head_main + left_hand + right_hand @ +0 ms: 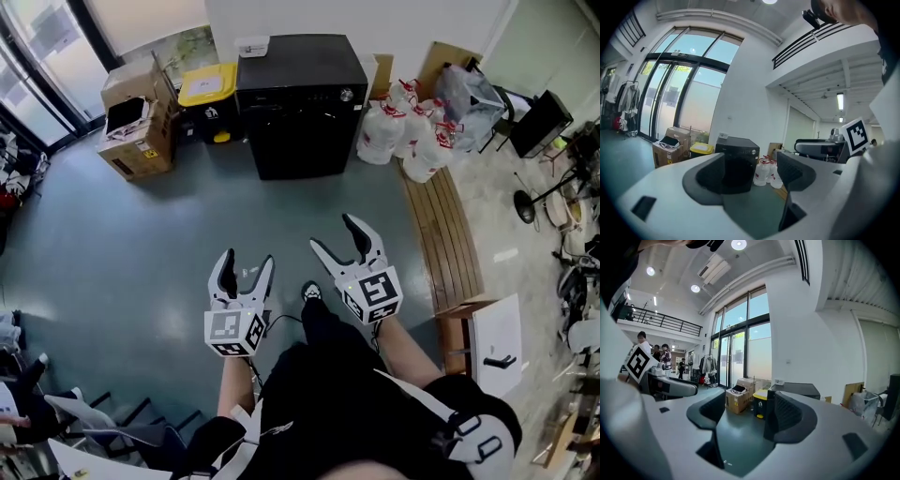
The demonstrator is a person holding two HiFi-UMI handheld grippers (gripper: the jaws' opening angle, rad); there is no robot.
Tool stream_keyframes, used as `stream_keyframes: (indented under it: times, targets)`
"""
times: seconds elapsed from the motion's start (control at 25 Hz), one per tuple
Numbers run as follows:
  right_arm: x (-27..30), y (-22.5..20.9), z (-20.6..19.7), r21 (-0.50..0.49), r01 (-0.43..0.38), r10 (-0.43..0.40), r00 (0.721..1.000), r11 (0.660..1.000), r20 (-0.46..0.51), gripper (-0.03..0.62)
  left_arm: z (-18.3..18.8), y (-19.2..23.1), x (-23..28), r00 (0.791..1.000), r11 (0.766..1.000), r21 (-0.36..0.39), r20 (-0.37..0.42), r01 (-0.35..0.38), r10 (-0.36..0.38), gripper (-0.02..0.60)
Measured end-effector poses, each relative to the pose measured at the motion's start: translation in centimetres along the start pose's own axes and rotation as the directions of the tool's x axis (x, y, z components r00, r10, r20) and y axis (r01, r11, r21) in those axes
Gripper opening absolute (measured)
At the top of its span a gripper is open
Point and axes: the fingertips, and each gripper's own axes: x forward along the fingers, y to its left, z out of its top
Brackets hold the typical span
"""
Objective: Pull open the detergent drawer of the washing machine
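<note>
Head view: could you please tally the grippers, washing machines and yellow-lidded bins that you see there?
grippers: 2, the left gripper and the right gripper
washing machine: 1
yellow-lidded bin: 1
total: 4

Washing machine (300,103) stands backed against the wall (309,17). A small flat item (251,45) lies on its top, at the rear left corner. The bin (208,98) is just left of the machine, nearly touching. The cardboard boxes (139,122) are left of the bin, farther from the machine. The jugs (403,131) are clustered just right of the machine on the floor. The bench (445,234) is right of the machine and runs forward from the jugs. The left gripper (248,258) and right gripper (331,232) are well in front of the machine, side by side above the floor (141,244).
</note>
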Motion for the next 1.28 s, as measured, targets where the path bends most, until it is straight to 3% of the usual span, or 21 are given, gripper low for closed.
stream_keyframes:
  times: [0.32,0.52,0.68,0.92,1.12,1.28]
  targets:
    - [8.4,-8.5,1.7,0.010,0.015,-0.015,1.000,1.000,0.013,0.336,3.0,2.6,11.4,1.000,1.000,0.012,0.011,-0.001,0.001,0.331]
    - [12.4,-12.5,1.2,0.039,-0.005,0.005,1.000,0.999,-0.007,0.336,3.1,3.5,16.9,1.000,1.000,-0.014,-0.021,-0.016,0.016,0.331]
    - [15.2,-14.2,-0.1,0.063,-0.035,0.037,0.999,0.997,-0.023,0.336,2.9,5.2,19.6,0.995,0.995,-0.014,-0.030,-0.095,0.095,0.331]
    - [19.3,-15.8,-1.5,0.093,-0.039,0.044,0.997,0.995,-0.056,0.336,2.8,7.9,23.2,0.992,0.994,-0.016,-0.054,-0.111,0.110,0.330]
    - [23.5,-16.9,-1.3,0.079,-0.030,0.035,0.997,0.996,-0.069,0.336,2.4,11.2,26.8,0.993,0.993,-0.053,-0.069,-0.101,0.097,0.331]
    - [27.9,-18.2,-1.2,0.066,-0.003,0.009,0.996,0.998,-0.088,0.336,3.1,14.0,31.0,0.997,0.997,-0.064,-0.068,-0.050,0.045,0.331]
